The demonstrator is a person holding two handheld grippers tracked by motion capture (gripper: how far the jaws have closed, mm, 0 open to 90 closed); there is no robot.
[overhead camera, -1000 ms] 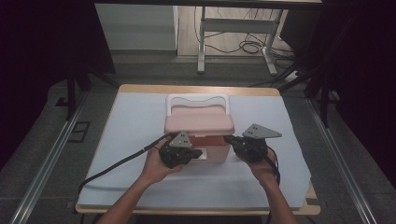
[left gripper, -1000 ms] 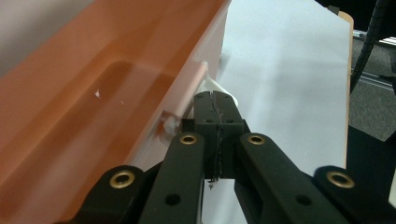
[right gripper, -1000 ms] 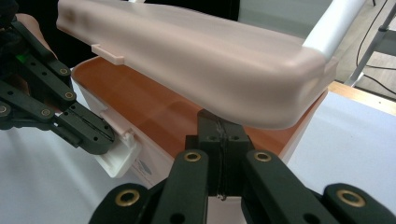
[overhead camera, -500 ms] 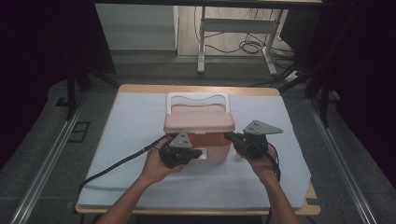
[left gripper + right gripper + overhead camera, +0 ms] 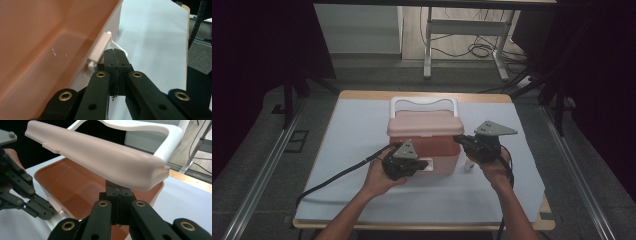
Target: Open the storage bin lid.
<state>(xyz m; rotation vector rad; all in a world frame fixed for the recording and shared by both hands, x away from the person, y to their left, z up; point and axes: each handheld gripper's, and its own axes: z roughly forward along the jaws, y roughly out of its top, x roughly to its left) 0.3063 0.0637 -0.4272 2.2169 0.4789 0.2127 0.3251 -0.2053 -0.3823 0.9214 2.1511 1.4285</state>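
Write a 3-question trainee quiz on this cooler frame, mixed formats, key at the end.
1. True or false: the lid of the pink cooler box is fully closed on the box.
2. Multiple choice: the jaws of the right gripper are (a) wide open, (b) pressed together under the lid's edge, (c) clamped on the white handle.
3. Fill in: the left gripper has its jaws shut at the small ____ latch on the box's front.

Key: 1 false, the lid is tilted up with a gap showing the box's inside. 2 b. 3 pink.
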